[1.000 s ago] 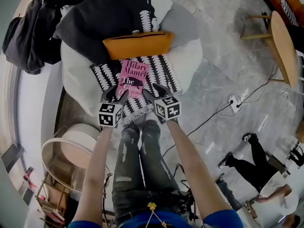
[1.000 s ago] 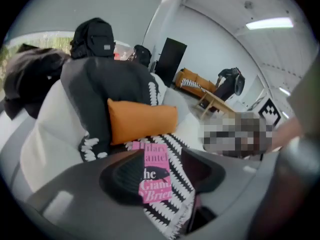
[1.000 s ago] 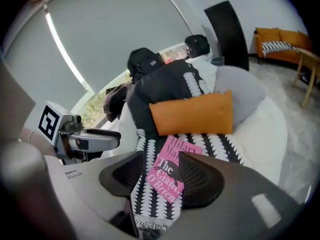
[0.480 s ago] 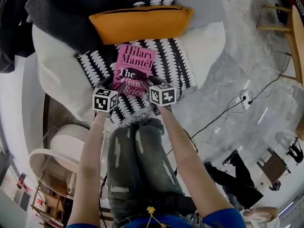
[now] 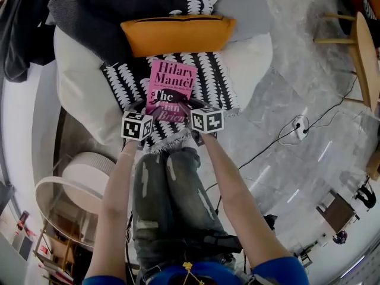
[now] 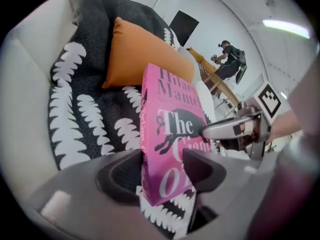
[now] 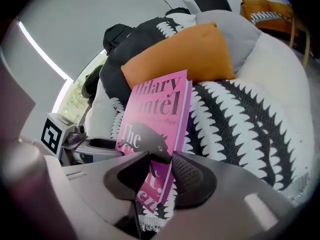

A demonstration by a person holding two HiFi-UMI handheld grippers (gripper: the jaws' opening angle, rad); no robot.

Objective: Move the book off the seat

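Note:
A pink paperback book (image 5: 171,88) lies flat on a black-and-white patterned throw (image 5: 217,79) on the white seat (image 5: 77,94), just below an orange cushion (image 5: 178,34). My left gripper (image 5: 147,107) is at the book's near left corner. In the left gripper view that corner (image 6: 172,134) stands between the jaws, which have just been closing, and I see no firm press. My right gripper (image 5: 190,107) is at the near right corner. Its jaws have just been closing too, and its pads sit tight on the book's page edge (image 7: 155,114).
A dark coat (image 5: 101,8) and a grey cushion (image 5: 243,10) lie at the back of the seat. A round low table (image 5: 65,189) stands at the left, a wooden table (image 5: 365,58) at the right. A cable and socket (image 5: 300,126) lie on the marble floor.
Both grippers have come down and forward from just short of the book onto its near corners. The book has not moved on the throw.

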